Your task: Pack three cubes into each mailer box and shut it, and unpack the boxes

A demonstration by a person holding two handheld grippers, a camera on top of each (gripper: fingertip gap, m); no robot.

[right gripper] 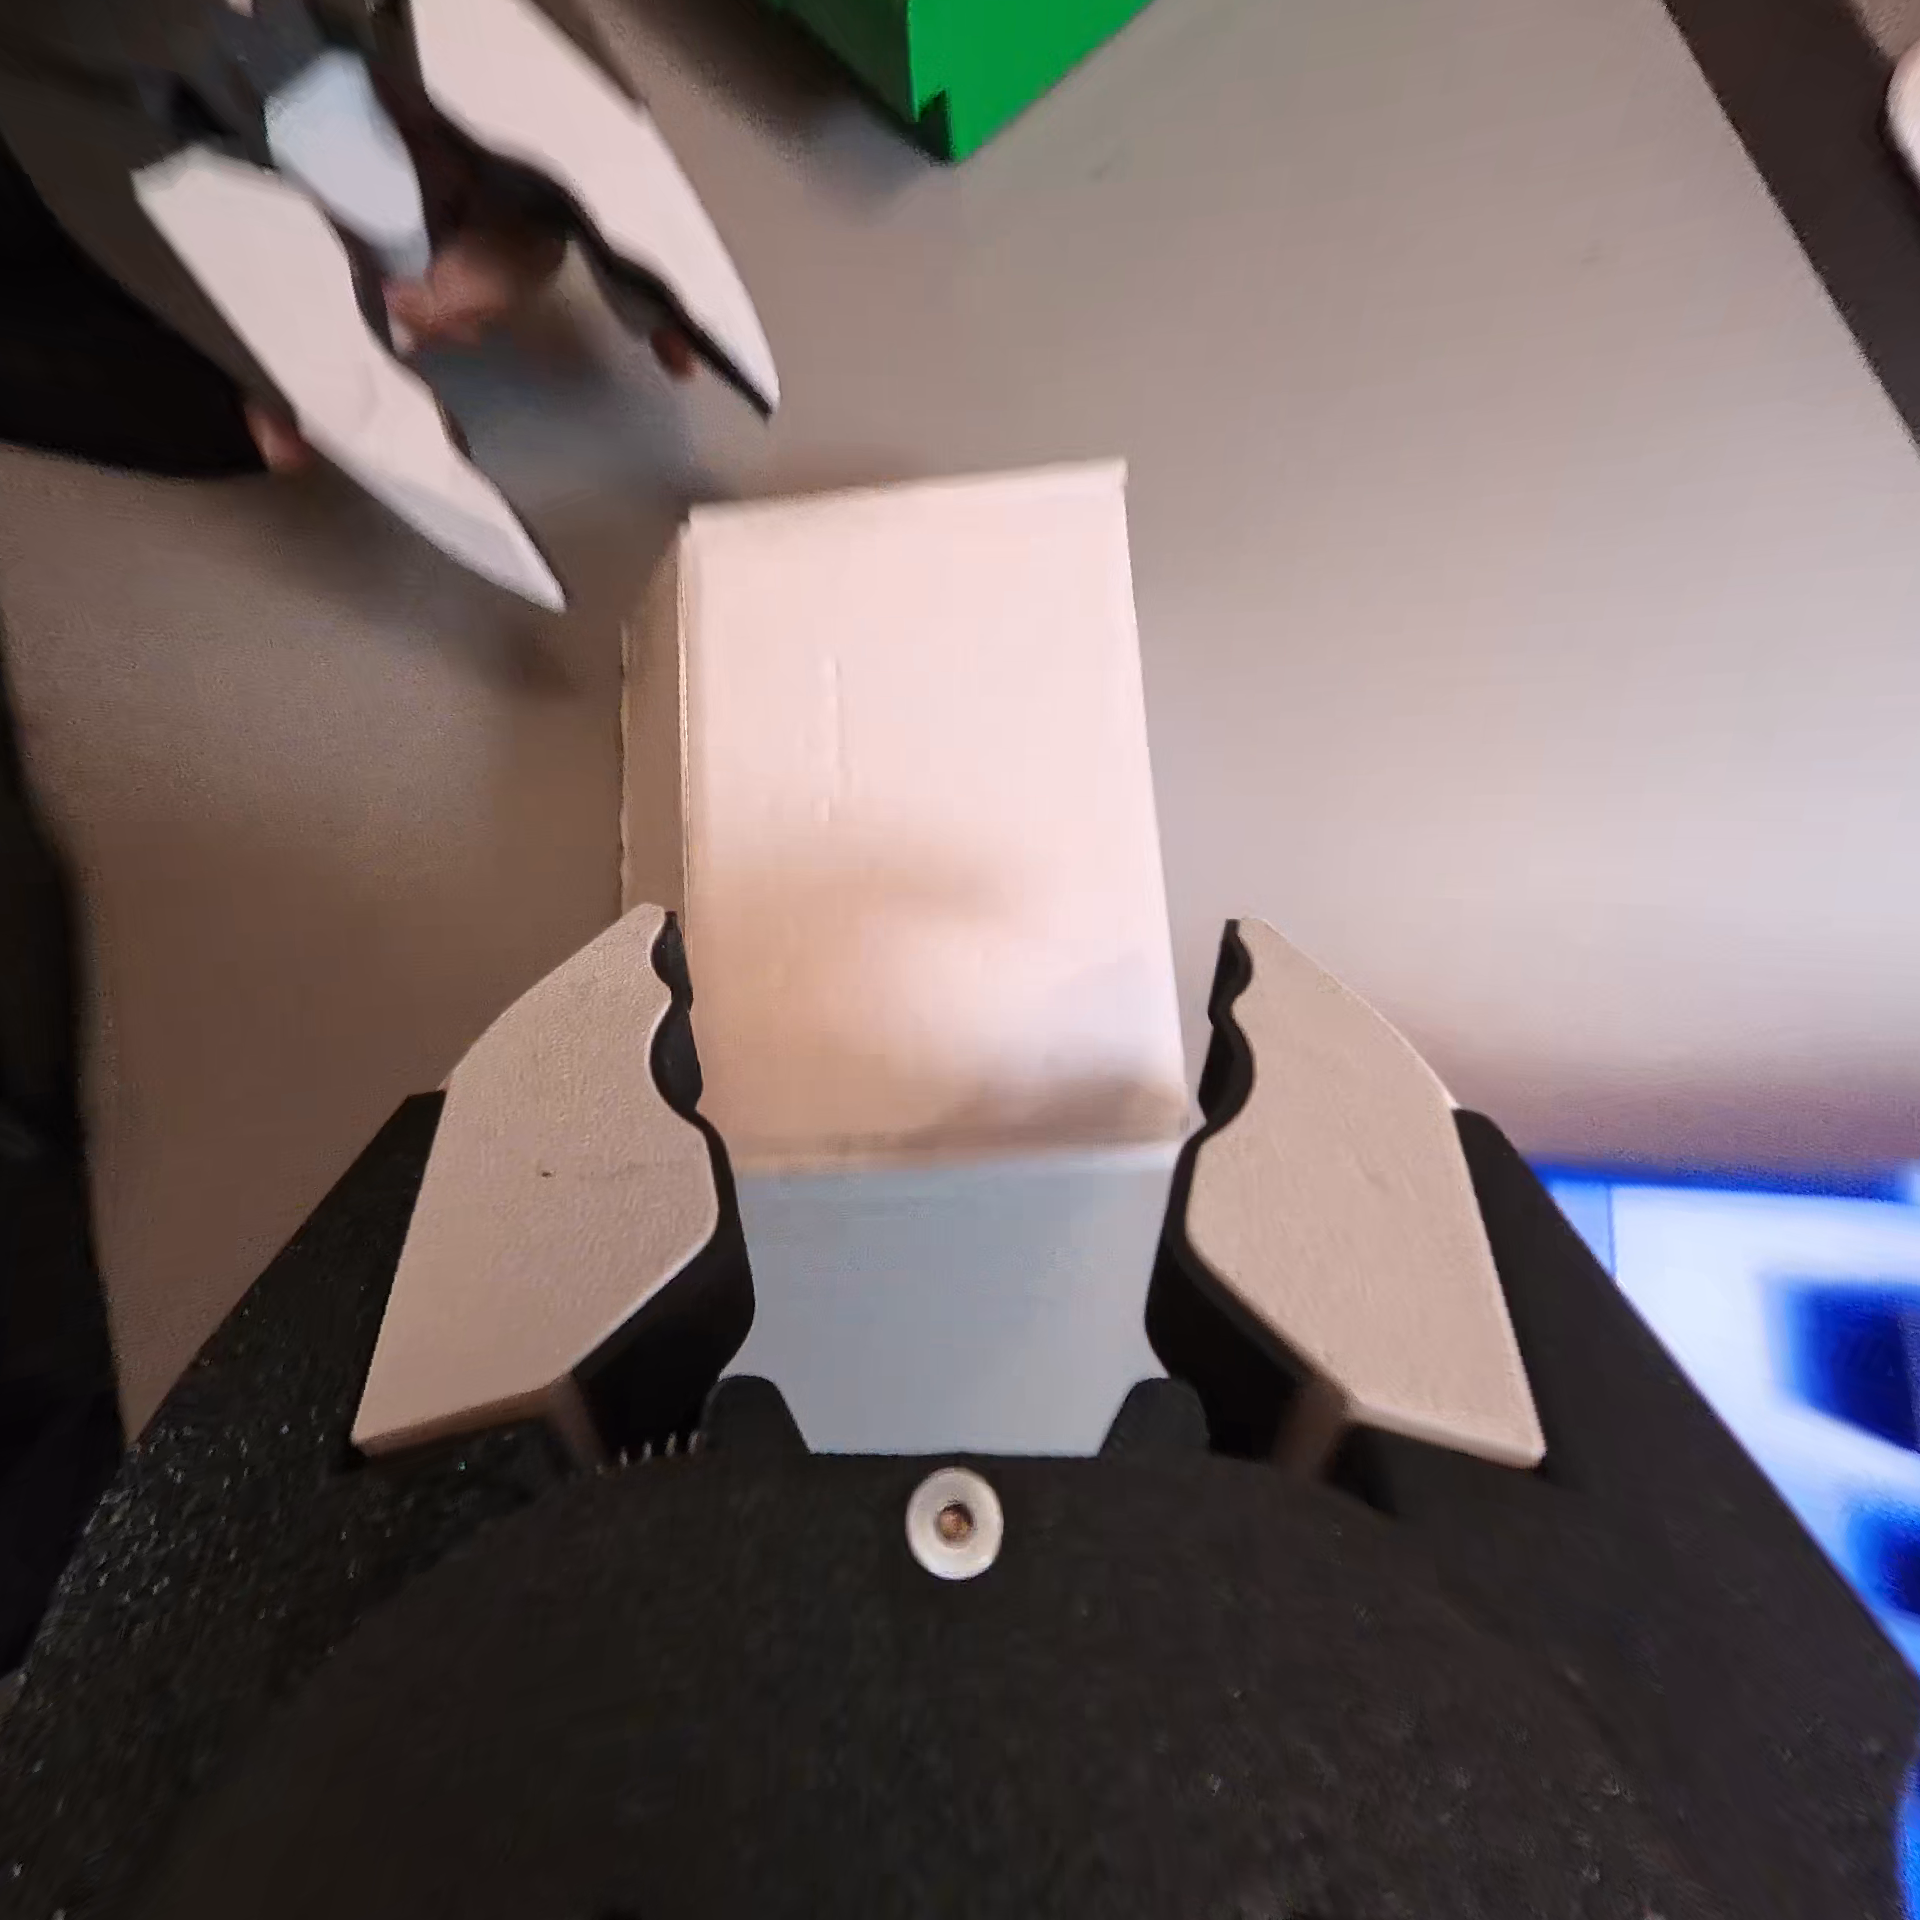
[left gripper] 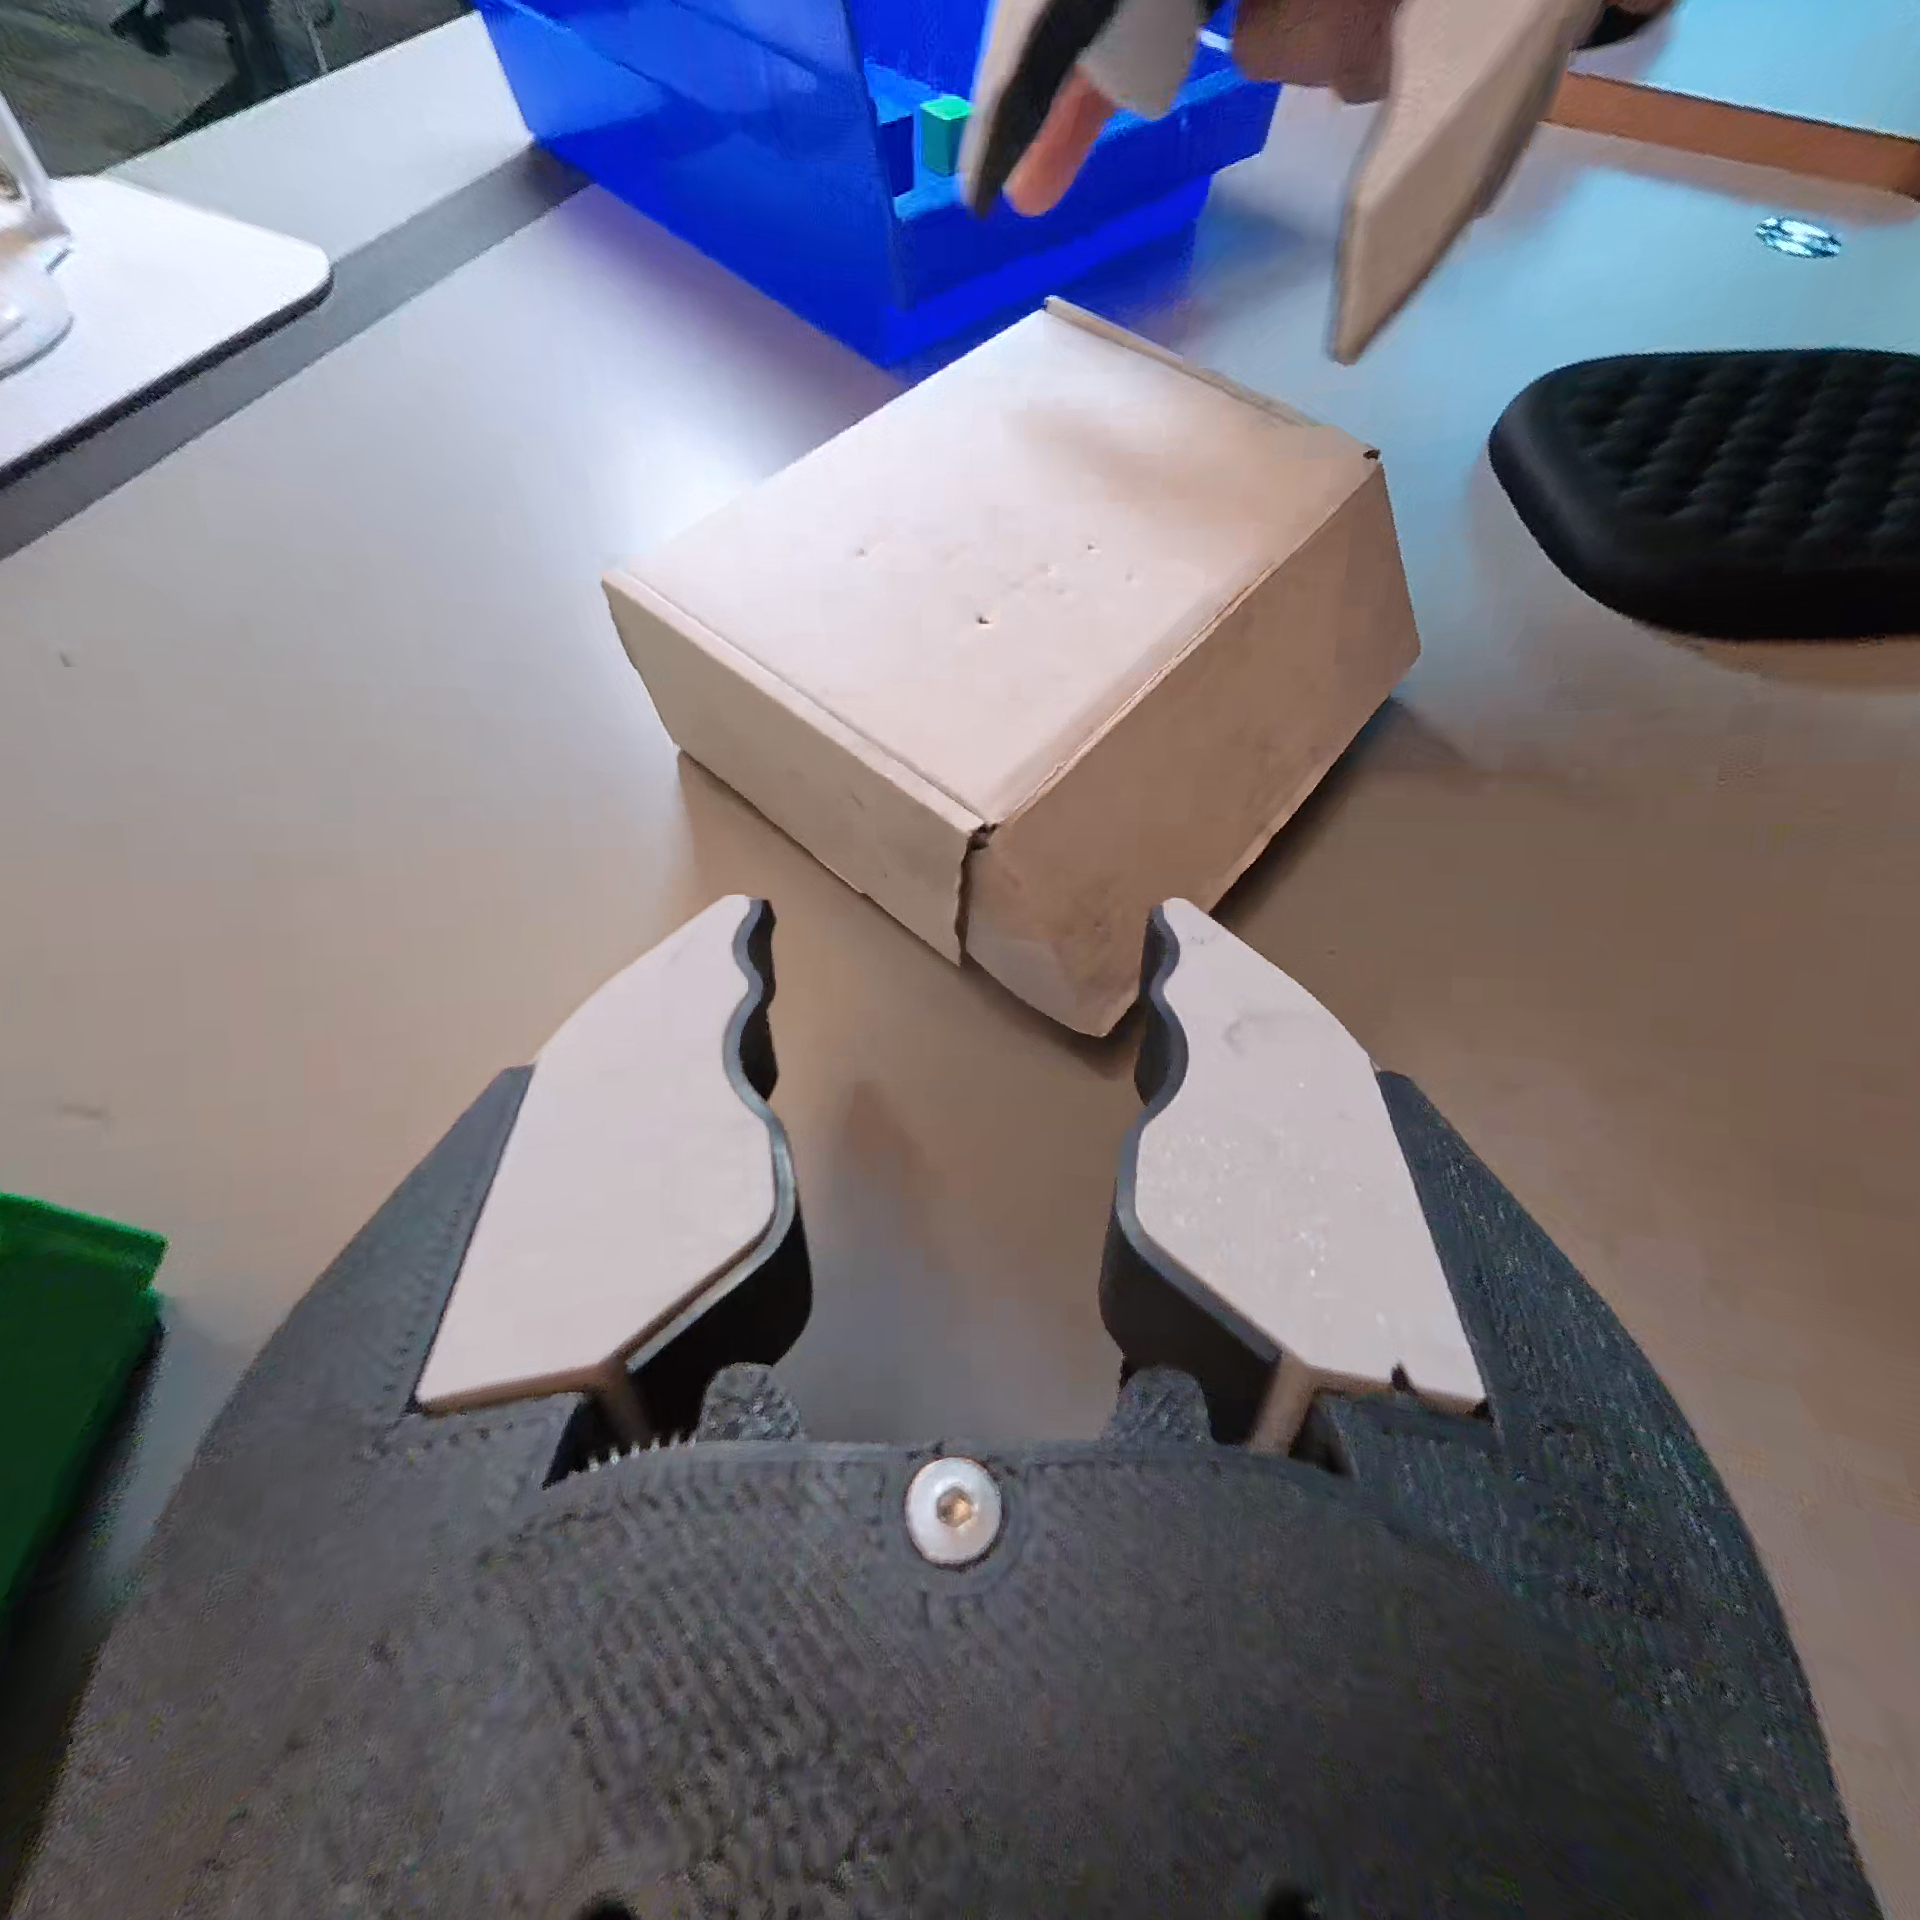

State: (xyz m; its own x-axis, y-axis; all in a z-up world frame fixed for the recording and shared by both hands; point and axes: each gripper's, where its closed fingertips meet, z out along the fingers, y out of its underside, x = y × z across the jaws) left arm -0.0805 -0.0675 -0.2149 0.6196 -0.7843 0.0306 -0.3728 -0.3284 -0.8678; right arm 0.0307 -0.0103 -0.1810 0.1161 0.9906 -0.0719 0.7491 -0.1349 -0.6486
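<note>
A closed cardboard mailer box (left gripper: 1023, 644) sits on the grey table. My left gripper (left gripper: 961, 930) is open and empty, just short of the box's near corner. My right gripper (right gripper: 951, 945) is open and hovers above the same box (right gripper: 914, 748), its jaws standing wide on either side without touching. The right gripper also shows in the left wrist view (left gripper: 1164, 270), above the far side of the box. The left gripper shows in the right wrist view (right gripper: 665, 499), beyond the box. A green cube (left gripper: 942, 130) lies in the blue bin (left gripper: 727, 145).
The blue bin stands behind the box and also shows in the right wrist view (right gripper: 1766, 1351). A black padded seat (left gripper: 1745, 488) is at the right. A green box (left gripper: 62, 1351) lies at the left, also in the right wrist view (right gripper: 966, 62). A white stand base (left gripper: 145, 301) sits far left.
</note>
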